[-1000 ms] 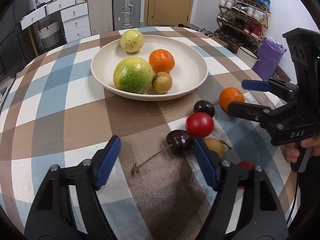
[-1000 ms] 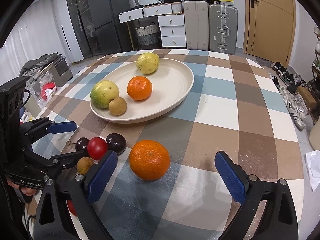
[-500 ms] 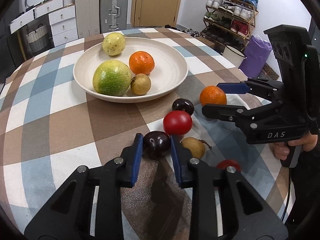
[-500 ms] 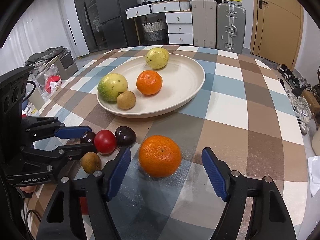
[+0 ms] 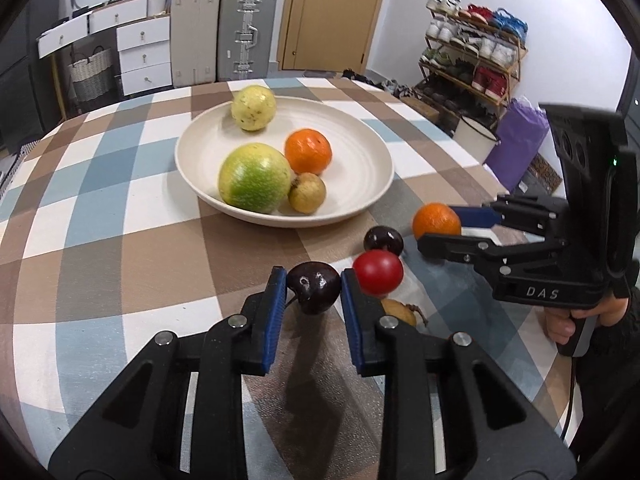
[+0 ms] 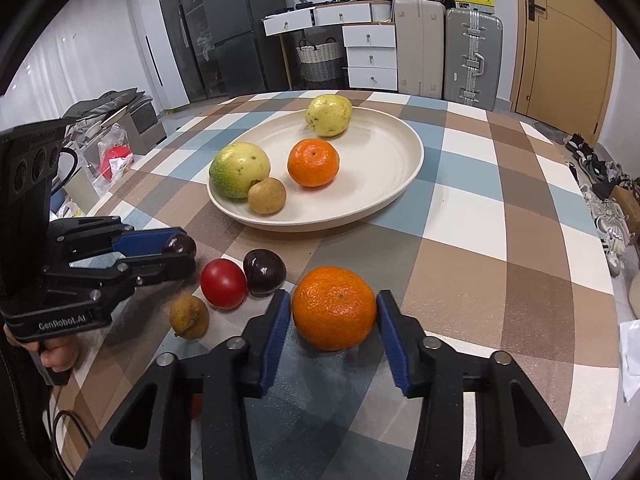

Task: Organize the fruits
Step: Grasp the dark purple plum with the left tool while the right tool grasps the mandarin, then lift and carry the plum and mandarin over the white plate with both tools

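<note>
My left gripper (image 5: 313, 286) is shut on a dark cherry (image 5: 314, 288) and holds it just above the checked table; it shows in the right wrist view (image 6: 178, 246) too. My right gripper (image 6: 334, 312) is shut on an orange (image 6: 334, 307), also seen in the left wrist view (image 5: 436, 220). A cream plate (image 5: 360, 168) holds a green-yellow fruit (image 5: 254, 178), an orange (image 5: 308, 151), a small brown fruit (image 5: 307, 198) and a yellow fruit (image 5: 253, 108). On the table lie a red tomato (image 6: 223, 282), a dark plum (image 6: 265, 271) and a brown fruit (image 6: 189, 316).
The round table (image 6: 480, 216) drops off close on the right in the left wrist view. Suitcases (image 5: 224, 32), drawers and a shoe rack (image 5: 472, 64) stand beyond it. A white paper (image 6: 630, 356) lies at the table's right edge.
My left gripper shut on the dark cherry and lifted it. My right gripper closed from wide open onto the orange.
</note>
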`<state>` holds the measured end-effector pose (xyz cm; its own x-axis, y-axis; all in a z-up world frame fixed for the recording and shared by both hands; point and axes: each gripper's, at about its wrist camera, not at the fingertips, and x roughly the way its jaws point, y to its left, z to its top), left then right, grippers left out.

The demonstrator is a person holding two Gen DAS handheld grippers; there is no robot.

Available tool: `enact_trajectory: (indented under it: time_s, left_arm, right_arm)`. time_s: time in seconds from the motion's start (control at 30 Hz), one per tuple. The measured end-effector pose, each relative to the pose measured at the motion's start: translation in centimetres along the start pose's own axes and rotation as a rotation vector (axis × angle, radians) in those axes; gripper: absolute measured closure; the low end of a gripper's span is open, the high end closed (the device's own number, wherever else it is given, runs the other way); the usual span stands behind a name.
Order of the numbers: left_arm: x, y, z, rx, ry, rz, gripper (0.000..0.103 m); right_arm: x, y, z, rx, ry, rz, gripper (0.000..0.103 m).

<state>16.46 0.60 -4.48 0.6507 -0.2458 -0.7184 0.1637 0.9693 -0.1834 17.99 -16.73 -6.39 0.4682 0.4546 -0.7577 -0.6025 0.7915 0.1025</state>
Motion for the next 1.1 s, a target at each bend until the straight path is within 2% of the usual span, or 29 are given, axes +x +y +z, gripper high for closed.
enact_trajectory:
  time_s: [0.47,0.6,1.1]
  left_arm:
    - [-2.1,1.4,0.6,-0.064,-0.093,0.040,0.078]
    - [-2.8,1.6,0.8,-0.067,-0.124,0.069,0.078]
    - [-5.2,2.1,2.8,-0.064,-0.200,0.083,0.078]
  right_arm:
    - [-0.8,-0.2,0.1,0.004,-0.039,0.027,0.062]
    - [-1.3,-0.3,0.3,0.011,-0.074,0.039,0.062]
    - [-4.4,-0.6,2.4,0.058,-0.189,0.050,0.062]
